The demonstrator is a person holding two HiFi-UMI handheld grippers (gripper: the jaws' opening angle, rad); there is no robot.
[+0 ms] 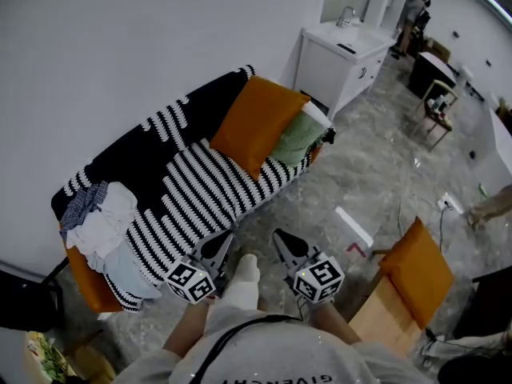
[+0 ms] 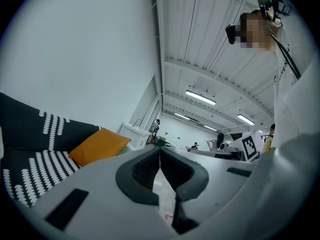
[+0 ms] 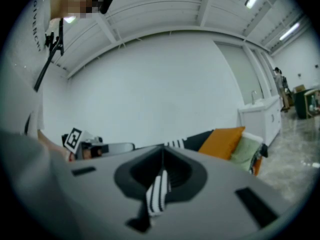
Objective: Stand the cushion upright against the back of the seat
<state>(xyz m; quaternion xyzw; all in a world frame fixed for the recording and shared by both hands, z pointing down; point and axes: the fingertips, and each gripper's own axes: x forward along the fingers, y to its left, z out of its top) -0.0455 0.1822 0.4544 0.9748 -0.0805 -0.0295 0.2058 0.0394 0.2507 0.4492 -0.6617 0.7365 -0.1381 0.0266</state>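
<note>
The orange cushion point(image 1: 256, 122) leans tilted against the backrest near the right end of a sofa covered in black-and-white stripes point(image 1: 200, 190). It also shows as the orange cushion point(image 2: 100, 145) in the left gripper view and the orange cushion point(image 3: 222, 140) in the right gripper view. A green cushion point(image 1: 298, 138) lies beside it at the sofa's right end. My left gripper point(image 1: 219, 246) and right gripper point(image 1: 286, 244) hang side by side over the floor, a little short of the sofa's front edge. Both are shut with nothing in them.
A pile of light clothes point(image 1: 104, 222) covers the sofa's left end. A white sink cabinet point(image 1: 340, 54) stands to the right of the sofa. A wooden chair with an orange seat pad point(image 1: 416, 272) is at my right. A white strip point(image 1: 354, 229) lies on the marble floor.
</note>
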